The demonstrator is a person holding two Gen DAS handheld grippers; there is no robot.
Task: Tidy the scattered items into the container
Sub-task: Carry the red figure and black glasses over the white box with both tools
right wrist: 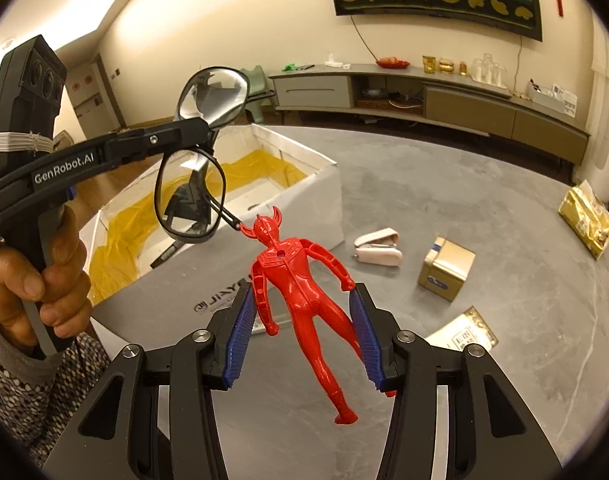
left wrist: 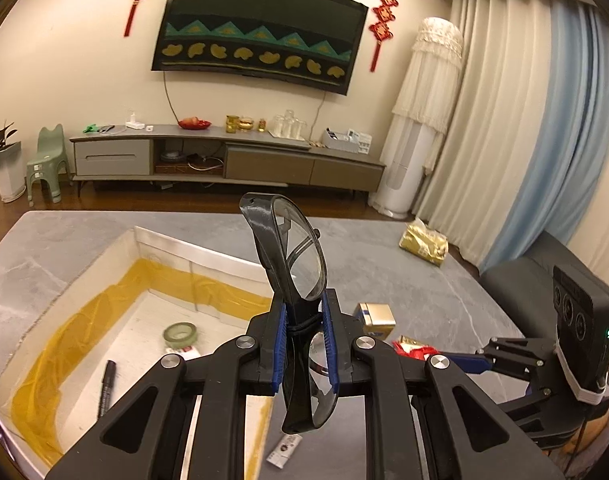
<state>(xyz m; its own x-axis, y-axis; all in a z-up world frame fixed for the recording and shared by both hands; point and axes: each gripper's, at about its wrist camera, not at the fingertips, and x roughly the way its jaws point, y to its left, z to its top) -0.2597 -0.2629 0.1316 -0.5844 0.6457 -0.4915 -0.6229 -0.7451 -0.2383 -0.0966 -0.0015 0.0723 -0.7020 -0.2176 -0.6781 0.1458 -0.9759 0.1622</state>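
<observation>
Left gripper (left wrist: 303, 344), left wrist view: blue pads pinch black-framed glasses (left wrist: 294, 264) at the bridge, one lens up, one hanging below. Beneath and to the left, open white box (left wrist: 104, 256) with yellow lining; inside lie a tape roll (left wrist: 180, 333) and a black marker (left wrist: 106, 388). Gold tin (left wrist: 375, 318) and gold bag (left wrist: 424, 242) sit on the grey table (left wrist: 444, 280), apart.

Right wrist view: right gripper (right wrist: 304, 332) pads press the arms of a red toy figure (right wrist: 300, 292), held above the table just beside the box. Glasses hang over the box. White stapler (right wrist: 378, 250) near the tin; a gold packet (right wrist: 464, 330) lies flat nearby.
</observation>
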